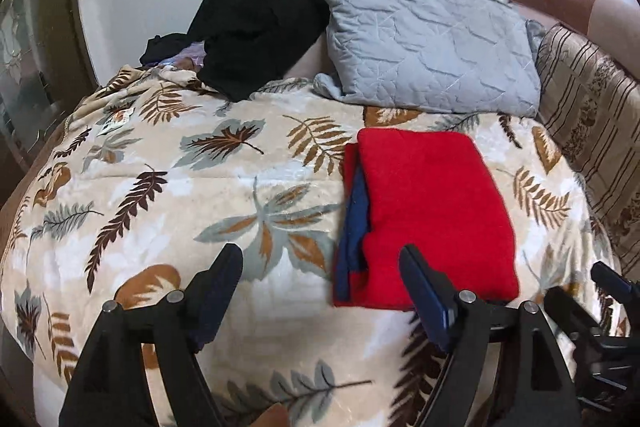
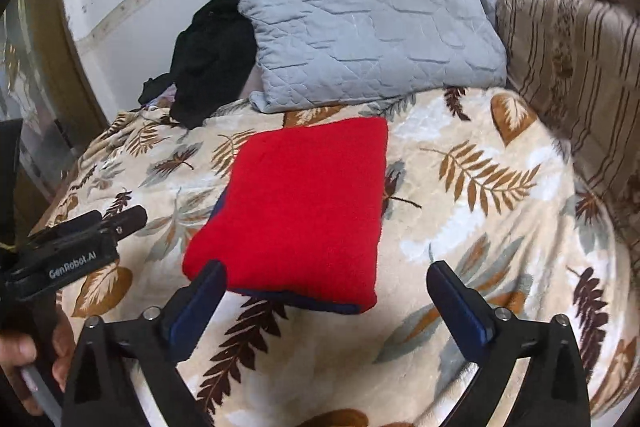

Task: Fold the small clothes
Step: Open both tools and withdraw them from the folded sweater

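Observation:
A red garment (image 1: 428, 211) with a dark blue inner layer lies folded into a flat rectangle on the leaf-patterned blanket (image 1: 160, 187). The blue shows along its left edge in the left wrist view. In the right wrist view it shows along the near edge of the red garment (image 2: 304, 203). My left gripper (image 1: 320, 255) is open just short of the garment's near left corner, with nothing between its fingers. My right gripper (image 2: 327, 269) stands open over the garment's near edge and grips nothing. The left gripper (image 2: 80, 239) also shows at the left of the right wrist view.
A heap of black clothes (image 1: 260, 27) lies at the back left against the white wall, beside a grey quilted pillow (image 1: 428, 39). A brown striped cushion (image 1: 592, 131) lines the right side. A hand (image 2: 24, 355) holds the left tool's grip.

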